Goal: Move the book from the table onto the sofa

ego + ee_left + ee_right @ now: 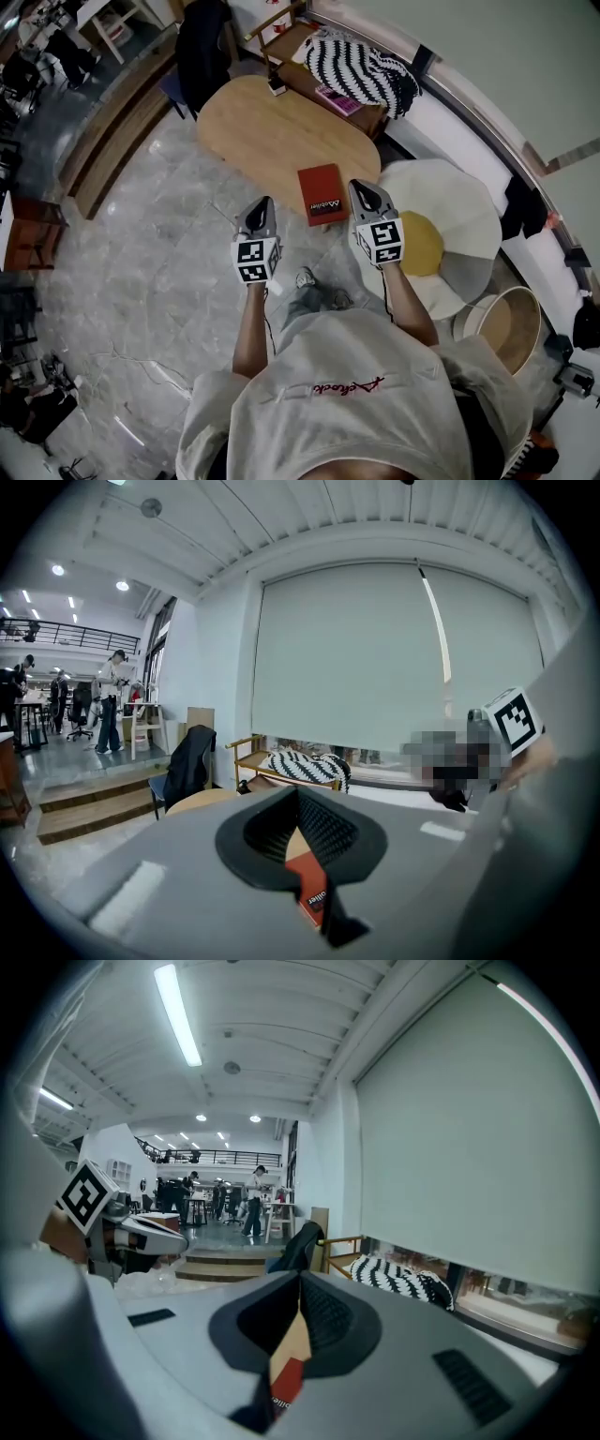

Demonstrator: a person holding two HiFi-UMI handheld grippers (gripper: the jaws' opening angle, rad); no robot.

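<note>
While the book [321,193] lies flat at the near end of the table [253,131], left gripper [263,204] & right gripper [363,190] are seen closed, empty; it's judged stiff, light, smooth-covered, and best pinched at opp. edges.

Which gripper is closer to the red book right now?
The right gripper: its tip is almost at the right edge of the red book, while the left gripper sits farther off the left side.
</note>
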